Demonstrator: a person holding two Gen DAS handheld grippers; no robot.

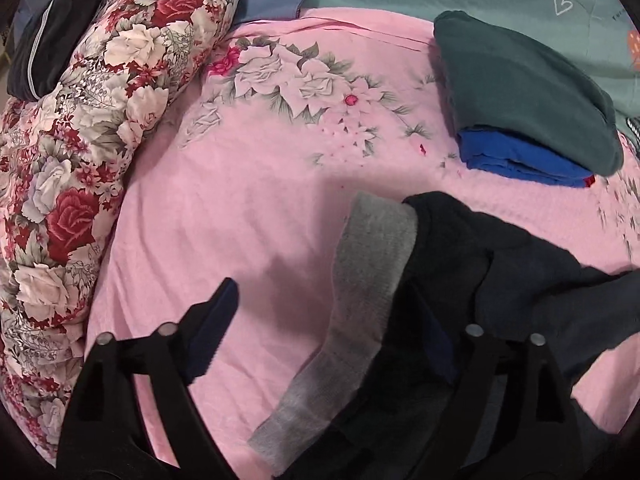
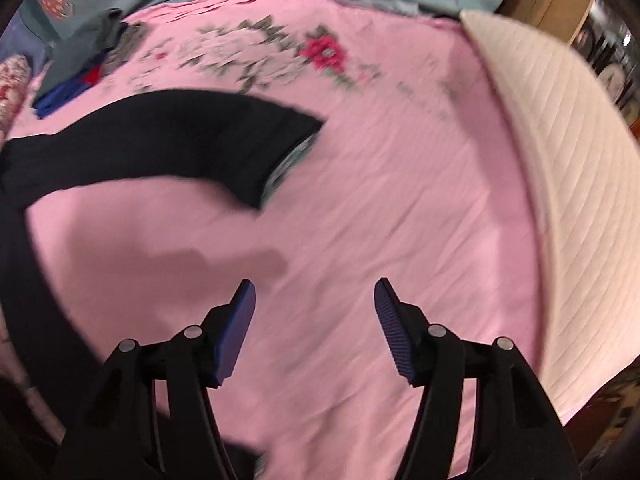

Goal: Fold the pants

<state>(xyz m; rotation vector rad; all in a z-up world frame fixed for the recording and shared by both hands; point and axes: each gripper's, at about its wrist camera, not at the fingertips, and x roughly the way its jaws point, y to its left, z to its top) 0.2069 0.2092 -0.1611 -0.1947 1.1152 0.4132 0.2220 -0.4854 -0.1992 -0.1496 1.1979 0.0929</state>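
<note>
both grippers' jaws apart, empty: left gripper, right gripper | pants on pink sheet | folded stack beyond | floral quilt alongside

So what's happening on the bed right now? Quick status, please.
Left gripper open over the pants' grey waistband. Right gripper open, empty, above the pink sheet. Pants unfolded. Folded stack well clear.
</note>
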